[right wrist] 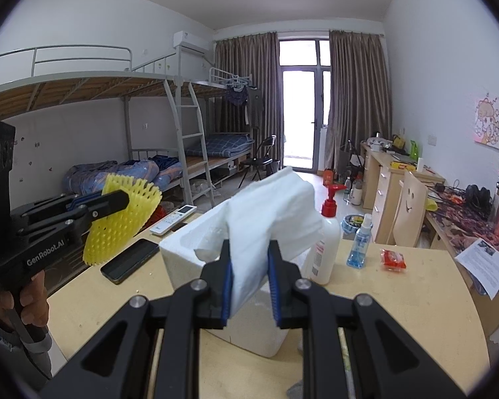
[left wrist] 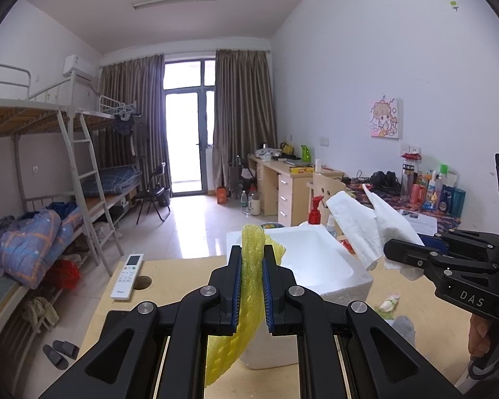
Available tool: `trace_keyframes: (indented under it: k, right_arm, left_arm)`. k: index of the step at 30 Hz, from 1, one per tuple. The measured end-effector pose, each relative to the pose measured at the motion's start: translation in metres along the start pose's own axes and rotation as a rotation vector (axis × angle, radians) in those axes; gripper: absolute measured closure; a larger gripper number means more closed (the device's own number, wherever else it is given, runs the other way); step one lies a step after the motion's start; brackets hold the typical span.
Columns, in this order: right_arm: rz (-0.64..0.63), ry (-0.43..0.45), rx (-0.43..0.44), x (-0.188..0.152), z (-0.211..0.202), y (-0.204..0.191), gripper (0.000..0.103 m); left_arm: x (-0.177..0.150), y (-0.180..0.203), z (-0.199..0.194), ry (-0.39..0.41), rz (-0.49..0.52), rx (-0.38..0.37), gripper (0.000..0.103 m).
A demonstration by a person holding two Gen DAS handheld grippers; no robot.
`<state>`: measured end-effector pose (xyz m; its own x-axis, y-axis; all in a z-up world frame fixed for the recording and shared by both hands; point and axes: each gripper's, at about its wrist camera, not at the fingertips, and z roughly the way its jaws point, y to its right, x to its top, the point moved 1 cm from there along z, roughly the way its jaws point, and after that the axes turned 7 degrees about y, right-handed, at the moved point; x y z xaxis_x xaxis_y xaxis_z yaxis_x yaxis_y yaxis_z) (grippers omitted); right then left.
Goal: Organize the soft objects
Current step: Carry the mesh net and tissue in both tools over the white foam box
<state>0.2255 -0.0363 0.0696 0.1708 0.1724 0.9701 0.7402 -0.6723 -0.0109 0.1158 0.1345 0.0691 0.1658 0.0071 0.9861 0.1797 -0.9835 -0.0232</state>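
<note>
My left gripper is shut on a yellow foam net sleeve and holds it in the air just before the white styrofoam box. In the right wrist view the left gripper holds the net left of the box. My right gripper is shut on a white paper towel and holds it above the box. In the left wrist view the right gripper and the towel are over the box's right rim.
On the wooden table stand a lotion pump bottle, a blue spray bottle, a red packet, a black phone and a remote. A small wrapper lies right of the box. Bunk beds stand at left.
</note>
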Motion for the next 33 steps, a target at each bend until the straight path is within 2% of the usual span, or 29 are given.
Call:
trace_keyframes:
  k: [18, 33]
  right_arm:
    - [-0.020, -0.029, 0.010, 0.010, 0.032, -0.003, 0.080]
    - [-0.028, -0.108, 0.023, 0.009, 0.075, -0.007, 0.080]
  left_arm:
    - [0.003, -0.012, 0.034, -0.029, 0.001, -0.008, 0.091]
    - [-0.001, -0.022, 0.048, -0.043, -0.021, -0.004, 0.091]
